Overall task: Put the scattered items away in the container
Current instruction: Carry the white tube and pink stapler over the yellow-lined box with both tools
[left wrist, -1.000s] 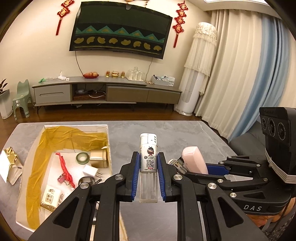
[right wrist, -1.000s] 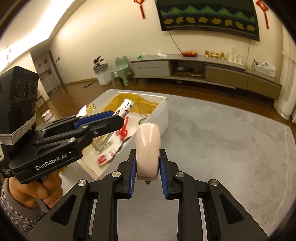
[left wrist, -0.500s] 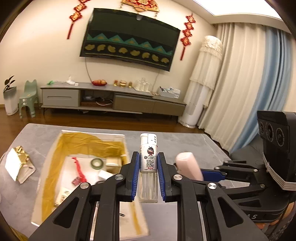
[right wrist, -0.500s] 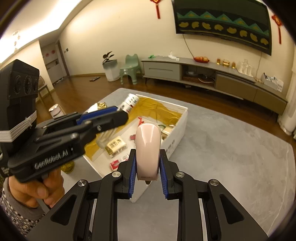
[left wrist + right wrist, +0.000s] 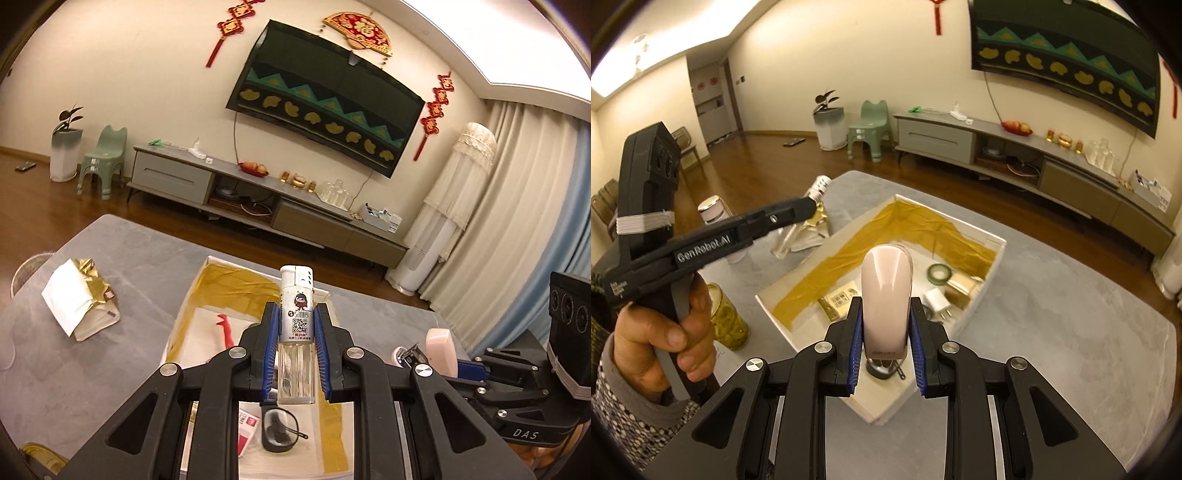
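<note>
Box (image 5: 982,295), white with a gold lining, sits open on the grey counter (image 5: 1071,332), and both grippers have now come over it; a second ago they hung off to its right above bare counter. The left gripper (image 5: 296,354) is clamped on a lighter (image 5: 296,306), held upright with its white cap above the fingertips and its clear base poking out below; in the left wrist view the box floor shows directly beneath, with a black ring clip (image 5: 279,432) and a red cord (image 5: 226,326) lying there. The right gripper (image 5: 885,347) is closed on a pink stapler (image 5: 885,295), nose up, and has swung from the counter to above the box's near corner. Already inside are a green tape roll (image 5: 939,273), a white plug (image 5: 936,300) and a gold packet (image 5: 839,299).

So the carry looks about done for both items, and what I judge remains is lowering and letting go. A crumpled gold-and-white wrapper (image 5: 83,299) remains out on the counter, left of the box, along with a yellow glass jar (image 5: 726,317) near the person's left hand (image 5: 661,343).
</note>
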`<act>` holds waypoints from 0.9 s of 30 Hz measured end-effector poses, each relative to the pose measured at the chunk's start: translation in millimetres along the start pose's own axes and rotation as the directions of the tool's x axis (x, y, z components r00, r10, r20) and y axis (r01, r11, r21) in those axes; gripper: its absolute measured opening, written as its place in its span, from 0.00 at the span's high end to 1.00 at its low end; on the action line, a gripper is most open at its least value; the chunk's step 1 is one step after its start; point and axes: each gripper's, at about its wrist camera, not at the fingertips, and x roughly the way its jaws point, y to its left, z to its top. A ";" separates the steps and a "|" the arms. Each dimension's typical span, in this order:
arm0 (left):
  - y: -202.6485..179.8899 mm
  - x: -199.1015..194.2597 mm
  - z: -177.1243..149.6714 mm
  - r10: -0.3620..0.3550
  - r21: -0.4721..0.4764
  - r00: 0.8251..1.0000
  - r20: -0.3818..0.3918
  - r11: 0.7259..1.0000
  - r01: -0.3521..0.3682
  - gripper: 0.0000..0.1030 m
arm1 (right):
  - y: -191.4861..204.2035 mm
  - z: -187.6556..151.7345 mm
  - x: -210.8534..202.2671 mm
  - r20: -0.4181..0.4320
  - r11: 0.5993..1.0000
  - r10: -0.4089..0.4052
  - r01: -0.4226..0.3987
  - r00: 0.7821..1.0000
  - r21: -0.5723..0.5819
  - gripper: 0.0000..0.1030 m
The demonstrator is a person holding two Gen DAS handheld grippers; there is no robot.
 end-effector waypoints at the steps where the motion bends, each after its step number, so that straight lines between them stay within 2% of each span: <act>1: 3.6 2.3 -1.8 0.002 -0.006 1.000 -0.006 1.000 -0.002 0.80 | 1.1 2.4 3.9 -0.006 1.000 0.003 -0.003 1.000 -0.002 0.76; 11: 42.0 33.4 -11.6 0.009 -0.096 0.997 -0.078 0.995 -0.016 0.80 | -8.7 24.0 45.7 -0.089 0.999 0.037 -0.033 0.995 0.042 0.76; 22: 51.0 61.4 -10.4 -0.016 -0.155 0.995 -0.097 0.988 0.001 0.80 | -37.5 52.8 102.9 -0.162 0.993 0.057 -0.039 0.985 0.114 0.76; 27: 63.9 75.0 -12.6 -0.058 -0.260 0.992 -0.110 0.965 0.028 0.80 | -48.4 63.9 129.5 -0.196 0.993 0.047 -0.025 0.979 0.116 0.76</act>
